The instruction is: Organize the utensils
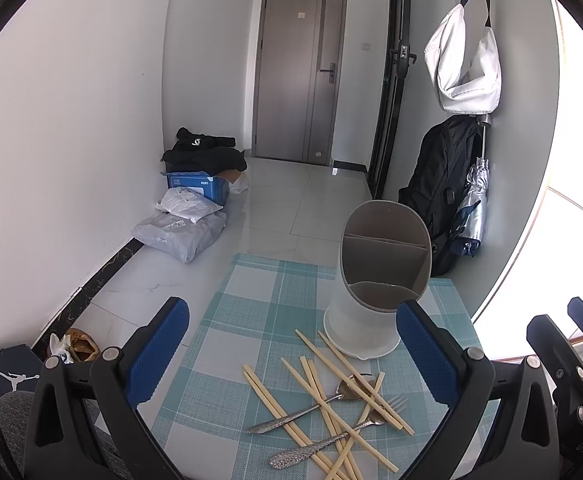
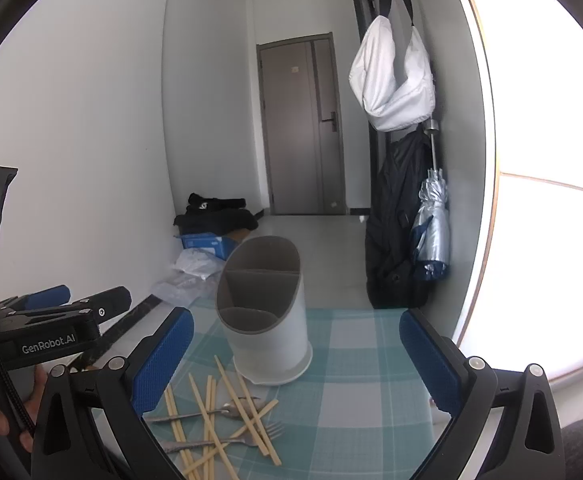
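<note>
A white utensil holder (image 1: pixel 365 316) (image 2: pixel 269 320) with a grey divided interior stands upright on the teal checked placemat (image 1: pixel 243 312) (image 2: pixel 355 364). In front of it lies a jumbled pile of wooden chopsticks (image 1: pixel 323 396) (image 2: pixel 211 412), with a metal spoon (image 1: pixel 303 410) (image 2: pixel 195 415) and a metal fork (image 1: pixel 331 440) (image 2: pixel 227 441) mixed in. My left gripper (image 1: pixel 293 350) hovers open above the pile, nothing between its blue pads. My right gripper (image 2: pixel 295 354) is open too, above the mat to the right of the pile. The left gripper's body (image 2: pixel 47 324) shows at the right view's left edge.
Beyond the mat's far edge is tiled floor with parcels and a blue box (image 1: pixel 197 186) by the left wall. A black backpack (image 1: pixel 439 188) and folded umbrella (image 2: pixel 431 232) lean at the right wall under a hanging white bag (image 1: pixel 463 64). A closed door (image 1: pixel 295 76) stands at the far end.
</note>
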`<state>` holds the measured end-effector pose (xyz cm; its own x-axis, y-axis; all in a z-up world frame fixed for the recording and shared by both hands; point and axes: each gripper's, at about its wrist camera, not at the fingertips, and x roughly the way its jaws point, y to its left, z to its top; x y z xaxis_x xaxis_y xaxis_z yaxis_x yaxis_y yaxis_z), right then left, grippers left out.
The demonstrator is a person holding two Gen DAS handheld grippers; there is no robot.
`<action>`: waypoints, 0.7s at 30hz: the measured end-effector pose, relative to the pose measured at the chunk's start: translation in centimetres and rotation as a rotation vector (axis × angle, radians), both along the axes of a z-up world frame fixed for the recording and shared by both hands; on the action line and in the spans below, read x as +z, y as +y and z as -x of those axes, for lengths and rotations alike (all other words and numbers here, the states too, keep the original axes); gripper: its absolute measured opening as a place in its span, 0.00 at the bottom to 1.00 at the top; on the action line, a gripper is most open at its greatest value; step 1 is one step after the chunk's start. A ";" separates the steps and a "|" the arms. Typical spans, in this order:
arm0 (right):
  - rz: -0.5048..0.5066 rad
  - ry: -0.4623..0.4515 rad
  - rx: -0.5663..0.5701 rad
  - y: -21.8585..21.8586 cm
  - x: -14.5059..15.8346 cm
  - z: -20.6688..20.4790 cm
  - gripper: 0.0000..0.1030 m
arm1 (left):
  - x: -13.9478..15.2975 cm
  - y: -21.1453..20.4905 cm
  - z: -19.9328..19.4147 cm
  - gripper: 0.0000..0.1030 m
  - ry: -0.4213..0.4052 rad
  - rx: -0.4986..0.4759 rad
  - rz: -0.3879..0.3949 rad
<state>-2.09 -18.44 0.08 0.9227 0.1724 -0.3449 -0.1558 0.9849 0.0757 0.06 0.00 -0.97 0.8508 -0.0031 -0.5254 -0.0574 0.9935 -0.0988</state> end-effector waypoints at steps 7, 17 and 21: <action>-0.004 0.002 -0.004 -0.1 0.0 0.0 1.00 | 0.0 0.0 0.0 0.99 -0.002 0.001 0.001; -0.012 0.012 0.010 -0.3 0.0 -0.1 1.00 | -0.1 -0.1 0.0 0.99 0.005 -0.001 0.005; -0.012 0.020 0.010 -0.2 -0.1 -0.4 1.00 | -0.2 0.1 -0.3 0.99 0.019 -0.003 0.013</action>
<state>-1.71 -18.68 -0.01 0.9139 0.1860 -0.3608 -0.1641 0.9823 0.0907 0.32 0.06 -1.15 0.8406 -0.0128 -0.5415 -0.0561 0.9923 -0.1105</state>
